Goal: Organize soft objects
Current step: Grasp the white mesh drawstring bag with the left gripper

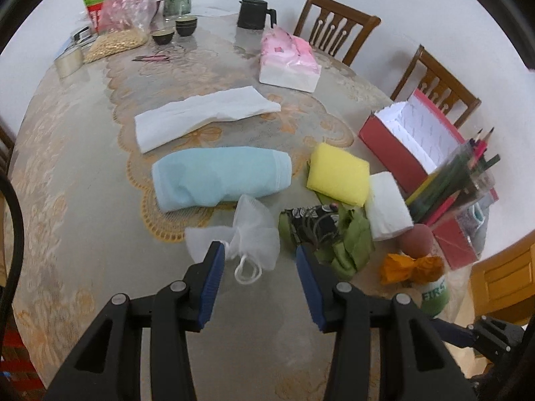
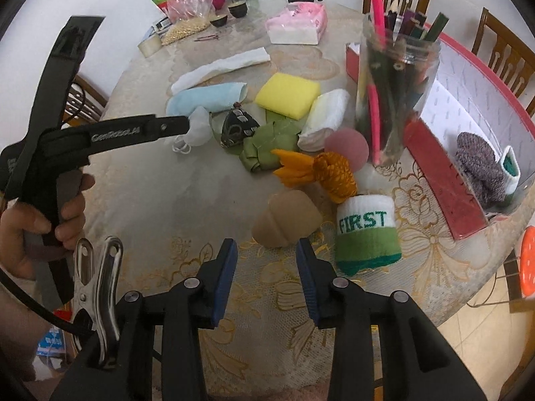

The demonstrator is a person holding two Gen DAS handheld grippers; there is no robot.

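Note:
My left gripper (image 1: pixel 259 262) is open over the table, with a white mesh drawstring bag (image 1: pixel 249 230) lying just past its fingertips and nothing pressed. Behind the bag lie a rolled blue towel (image 1: pixel 220 177) and a long white cloth (image 1: pixel 204 117). My right gripper (image 2: pixel 267 257) is open too, and a tan sponge puff (image 2: pixel 287 220) rests on the cloth just ahead of its tips. Right of the puff stands a "FIRST" wristband (image 2: pixel 366 234). An orange knit piece (image 2: pixel 321 170), green ribbon (image 2: pixel 271 143), yellow sponge (image 2: pixel 287 95) and folded white towel (image 2: pixel 326 117) lie beyond.
A red box (image 2: pixel 444 180) at the right holds a grey knitted item (image 2: pixel 478 163). A jar of pencils (image 2: pixel 394 77) stands close to it. At the table's far side are a pink tissue pack (image 1: pixel 289 61), a black jug (image 1: pixel 254 13), cups and bags. Wooden chairs ring the table.

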